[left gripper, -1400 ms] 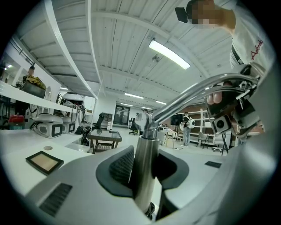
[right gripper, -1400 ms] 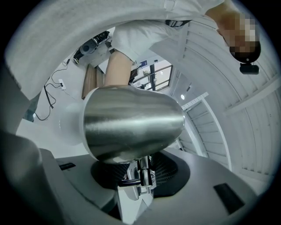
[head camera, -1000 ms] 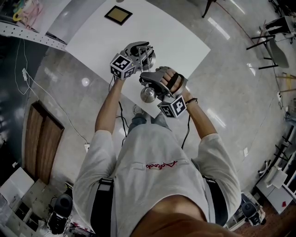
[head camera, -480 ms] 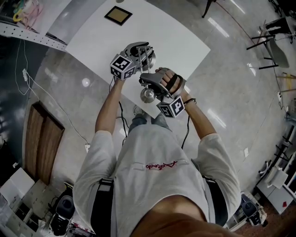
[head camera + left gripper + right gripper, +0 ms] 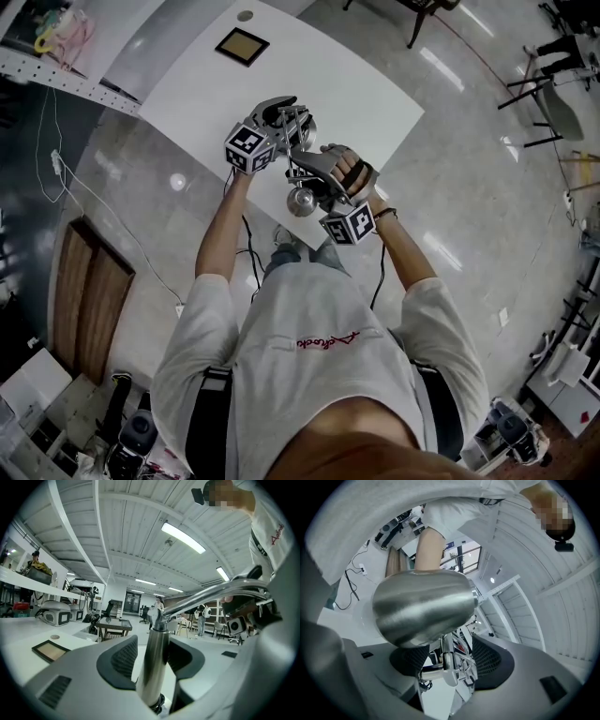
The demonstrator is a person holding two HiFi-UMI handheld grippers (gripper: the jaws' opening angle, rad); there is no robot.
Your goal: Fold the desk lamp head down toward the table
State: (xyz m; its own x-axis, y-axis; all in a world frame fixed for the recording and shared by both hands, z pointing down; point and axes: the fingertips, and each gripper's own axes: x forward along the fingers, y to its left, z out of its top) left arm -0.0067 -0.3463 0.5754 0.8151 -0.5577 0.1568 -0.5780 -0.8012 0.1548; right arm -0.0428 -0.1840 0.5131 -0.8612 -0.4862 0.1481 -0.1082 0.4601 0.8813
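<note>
Standing near the table's [image 5: 366,84] near corner, the desk lamp [image 5: 301,199] sits between both grippers. Left gripper [image 5: 153,657]: jaws just widened, pads clear of the lamp post [image 5: 157,630]. Right gripper [image 5: 450,663]: jaws just spread around the lamp head's [image 5: 424,606] neck. Both letting go suggests the fold is finished. Glossy workshop floor [image 5: 487,187].

Head view: from above the person [image 5: 319,366], looking steeply down onto the white worktop [image 5: 366,84], with the lamp head [image 5: 301,200] well below. Left gripper view: low, facing level across the worktop, very close to the lamp post [image 5: 153,663]. Right gripper view: just beneath the lamp head, angled up toward the ceiling. Head and right gripper views share the lamp head; all three show the person.
</note>
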